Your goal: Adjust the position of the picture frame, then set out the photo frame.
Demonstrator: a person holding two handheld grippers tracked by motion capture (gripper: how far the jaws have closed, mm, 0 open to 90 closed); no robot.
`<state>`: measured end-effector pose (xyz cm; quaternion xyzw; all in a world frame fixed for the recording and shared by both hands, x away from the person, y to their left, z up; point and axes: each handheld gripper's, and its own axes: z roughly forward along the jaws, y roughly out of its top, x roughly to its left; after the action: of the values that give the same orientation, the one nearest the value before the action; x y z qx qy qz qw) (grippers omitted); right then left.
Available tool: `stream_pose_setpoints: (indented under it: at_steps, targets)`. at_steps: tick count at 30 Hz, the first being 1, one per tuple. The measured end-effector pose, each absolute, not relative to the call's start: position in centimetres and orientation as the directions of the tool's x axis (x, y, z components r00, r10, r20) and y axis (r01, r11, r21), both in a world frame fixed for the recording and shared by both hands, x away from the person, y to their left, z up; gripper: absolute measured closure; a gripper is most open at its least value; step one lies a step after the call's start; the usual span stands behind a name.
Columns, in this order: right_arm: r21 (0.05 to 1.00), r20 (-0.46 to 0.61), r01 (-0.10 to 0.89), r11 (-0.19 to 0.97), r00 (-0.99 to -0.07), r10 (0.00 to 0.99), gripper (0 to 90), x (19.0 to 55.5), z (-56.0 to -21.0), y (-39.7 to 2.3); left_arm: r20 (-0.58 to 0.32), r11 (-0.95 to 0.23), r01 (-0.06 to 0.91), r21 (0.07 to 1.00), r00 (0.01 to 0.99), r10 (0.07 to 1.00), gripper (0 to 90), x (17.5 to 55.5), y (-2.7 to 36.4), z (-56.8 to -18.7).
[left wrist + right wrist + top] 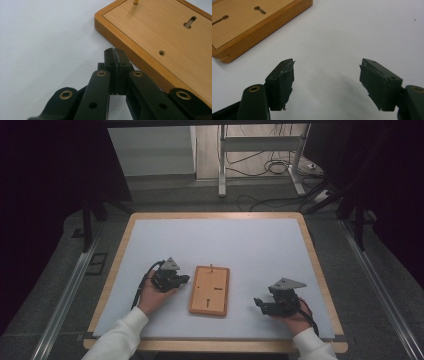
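Note:
A wooden board (209,290) with keyhole slots and a small upright brass pin (212,267) lies flat in the middle of the white mat. My left gripper (186,279) rests just left of the board, its jaws pressed together with nothing between them; in the left gripper view the shut gripper (115,50) sits close to the board's edge (130,47), and the pin (135,2) stands at the far end. My right gripper (257,302) is to the right of the board, jaws wide apart and empty; in the right gripper view the open gripper (327,64) hovers over bare mat, the board (249,22) up left.
The white mat (250,245) covers a wood-rimmed table (215,215). Beyond the far edge stand a metal frame's legs (221,170) and loose cables (270,167) on the floor. White sleeves (120,335) come in from the bottom.

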<state>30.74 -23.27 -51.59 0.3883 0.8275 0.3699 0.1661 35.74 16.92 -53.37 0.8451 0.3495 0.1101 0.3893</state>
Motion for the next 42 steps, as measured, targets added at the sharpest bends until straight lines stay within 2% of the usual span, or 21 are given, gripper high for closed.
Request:
stream_pose_setpoints:
  at_steps: [3, 7, 12, 20, 27, 40, 42]
  targets:
    - [0.739, 0.008, 0.519, 0.429, -0.643, 0.766, 27.5, 30.7, -51.7, -23.1, -0.075, -0.442, 0.49, 0.752, 0.729, 0.68, 79.9, 35.3, 17.3, -53.3]
    - [0.745, 0.001, 0.509, 0.431, -0.648, 0.762, 27.5, 30.4, -51.5, -23.1, -0.079, -0.425, 0.48, 0.767, 0.728, 0.681, 53.0, 34.8, 17.5, -53.2]
    - [0.748, 0.0, 0.504, 0.432, -0.65, 0.76, 27.5, 30.2, -51.5, -23.2, -0.049, -0.436, 0.441, 0.785, 0.745, 0.665, 38.5, 34.4, 17.1, -52.8]
    - [0.754, -0.014, 0.49, 0.438, -0.655, 0.756, 27.5, 29.8, -51.2, -23.4, -0.022, -0.453, 0.388, 0.803, 0.778, 0.628, 33.7, 34.6, 16.0, -52.2]
    - [0.759, -0.014, 0.489, 0.43, -0.648, 0.762, 27.1, 29.5, -51.0, -23.7, -0.019, -0.451, 0.353, 0.82, 0.804, 0.594, 33.1, 35.4, 14.1, -51.3]
    - [0.771, -0.038, 0.464, 0.437, -0.652, 0.758, 27.1, 29.1, -51.0, -23.3, -0.017, -0.463, 0.331, 0.822, 0.828, 0.561, 33.8, 37.4, 11.5, -50.8]
    - [0.773, -0.042, 0.459, 0.439, -0.652, 0.757, 27.0, 29.0, -51.0, -23.3, -0.038, -0.453, 0.342, 0.823, 0.83, 0.557, 33.9, 38.0, 11.1, -51.0]
